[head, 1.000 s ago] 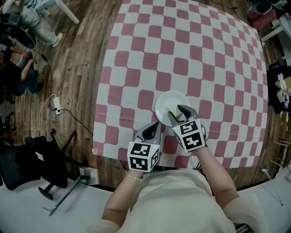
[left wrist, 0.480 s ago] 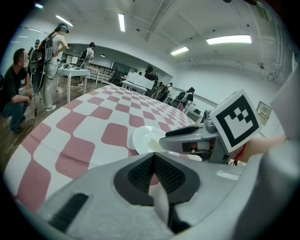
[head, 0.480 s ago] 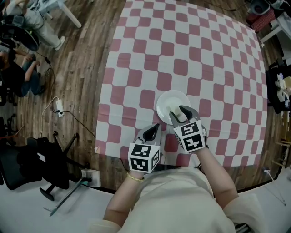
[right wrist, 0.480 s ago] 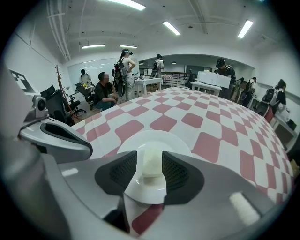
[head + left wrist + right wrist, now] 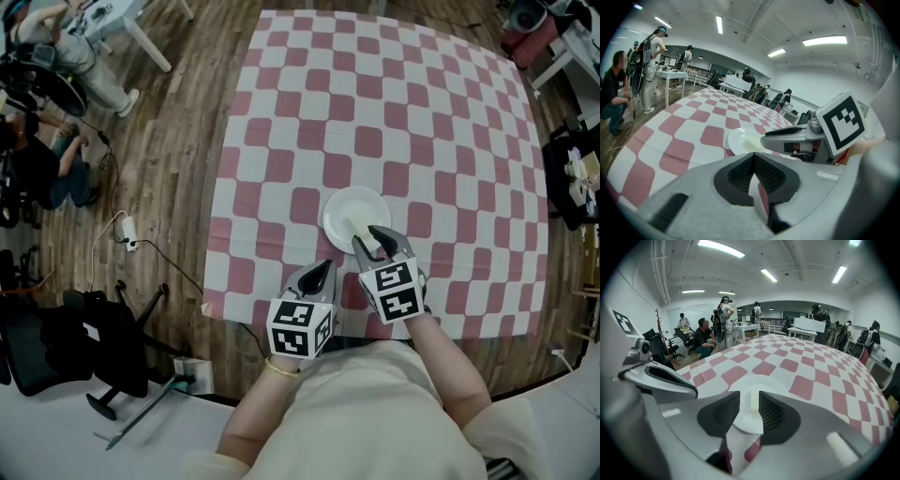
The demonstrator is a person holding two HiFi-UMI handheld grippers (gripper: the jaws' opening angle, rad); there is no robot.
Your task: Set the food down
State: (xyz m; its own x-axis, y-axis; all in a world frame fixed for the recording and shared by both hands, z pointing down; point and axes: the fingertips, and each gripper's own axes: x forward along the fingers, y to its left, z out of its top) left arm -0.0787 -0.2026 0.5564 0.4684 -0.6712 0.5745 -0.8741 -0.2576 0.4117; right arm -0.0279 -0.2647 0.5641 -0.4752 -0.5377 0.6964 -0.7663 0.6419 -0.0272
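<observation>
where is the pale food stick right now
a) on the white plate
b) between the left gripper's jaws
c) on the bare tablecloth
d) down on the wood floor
a, the pale food stick lies on the white plate, which sits on the checkered cloth.

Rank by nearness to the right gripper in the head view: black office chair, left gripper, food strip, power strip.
Right gripper, jaws closing:
1. Food strip, between its jaws, on the plate.
2. Left gripper, just beside it.
3. Power strip, on the floor, left.
4. Black office chair, far lower left.
</observation>
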